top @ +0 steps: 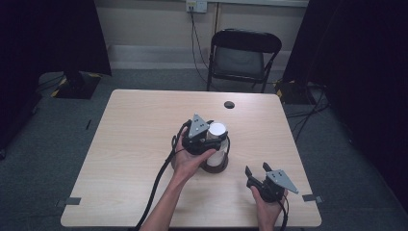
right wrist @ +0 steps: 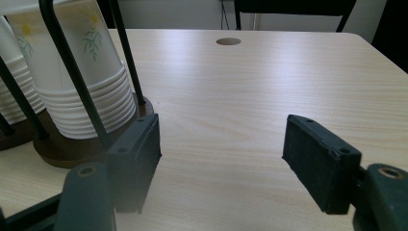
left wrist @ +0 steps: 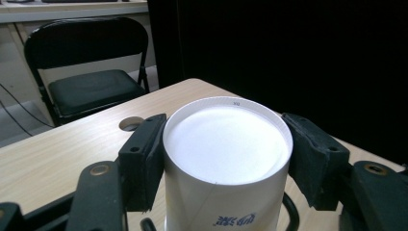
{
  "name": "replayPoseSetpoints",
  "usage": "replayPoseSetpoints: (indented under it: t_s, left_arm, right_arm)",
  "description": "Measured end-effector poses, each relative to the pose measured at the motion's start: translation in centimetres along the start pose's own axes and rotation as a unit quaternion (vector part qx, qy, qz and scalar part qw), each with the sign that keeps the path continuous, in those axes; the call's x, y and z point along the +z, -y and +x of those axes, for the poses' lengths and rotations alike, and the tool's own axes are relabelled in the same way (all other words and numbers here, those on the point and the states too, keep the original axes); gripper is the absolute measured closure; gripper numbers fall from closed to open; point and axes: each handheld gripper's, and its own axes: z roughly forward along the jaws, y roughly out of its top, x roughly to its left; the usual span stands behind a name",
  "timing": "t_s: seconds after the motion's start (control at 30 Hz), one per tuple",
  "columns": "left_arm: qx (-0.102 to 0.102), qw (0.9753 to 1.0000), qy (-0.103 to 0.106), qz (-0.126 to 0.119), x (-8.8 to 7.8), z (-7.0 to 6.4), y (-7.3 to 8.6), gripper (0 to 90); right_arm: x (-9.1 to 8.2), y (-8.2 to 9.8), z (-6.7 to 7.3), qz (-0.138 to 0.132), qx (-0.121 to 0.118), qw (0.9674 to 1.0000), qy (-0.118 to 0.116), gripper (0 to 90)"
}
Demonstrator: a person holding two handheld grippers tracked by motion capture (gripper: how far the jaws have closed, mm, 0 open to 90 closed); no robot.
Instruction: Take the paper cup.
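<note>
Toward the left of the pair, the left gripper [top: 208, 139] sits near the middle of the desk [top: 134, 144], a little toward the near edge, its jaws pinching the top paper cup [left wrist: 227, 159] of an upside-down stack. In the left gripper view the two black pads [left wrist: 144, 159] press flat against opposite sides of the cup just under its white base, with no gap showing on either side. The stack [right wrist: 84, 72] stands in a holder of thin black rods on a round brown base [right wrist: 62, 144] (the rods rise close along the cups, so they limit where a jaw can fit).

The cup looks very light and thin-walled, so it should lift with almost no effort but will dent if squeezed hard. Its waxy side is likely slippery, and nested cups tend to cling, so the one beneath may come up with it. The best hold is high on the wall near the stiff base disc, where the left gripper already has it; lower down the wall is softer and the rolled rims crowd together.

Farther right, near the desk's front right corner, the right gripper [top: 257, 173] rests in the person's hand with its jaws spread wide and nothing between them, just beside the holder's base. A round cable hole [top: 229, 104] lies near the far edge.
</note>
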Motion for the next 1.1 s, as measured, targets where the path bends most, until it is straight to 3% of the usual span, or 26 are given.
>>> replayPoseSetpoints:
  t_s: [0.47, 0.57, 0.73, 1.1]
  left_arm:
    - [-0.009, 0.9999, 0.001, -0.013, -0.6, 0.1, -0.8, 35.7]
    - [-0.018, 0.9997, 0.003, -0.018, -0.7, 0.1, -1.0, 35.7]
    - [-0.007, 0.9998, 0.007, -0.017, -0.6, -0.2, -1.1, 35.7]
    - [-0.017, 0.9994, 0.009, -0.028, -1.3, 0.1, -1.7, 35.7]
  right_arm:
    - [0.0, 0.0, 0.0, 0.000, 0.001, 1.0000, 0.002, 28.8]
    - [0.0, 0.0, 0.0, 0.000, 0.001, 1.0000, 0.001, 28.8]
    - [0.0, 0.0, 0.0, 0.000, 0.000, 1.0000, 0.001, 28.8]
    - [0.0, 0.0, 0.0, 0.001, 0.000, 1.0000, 0.001, 28.8]
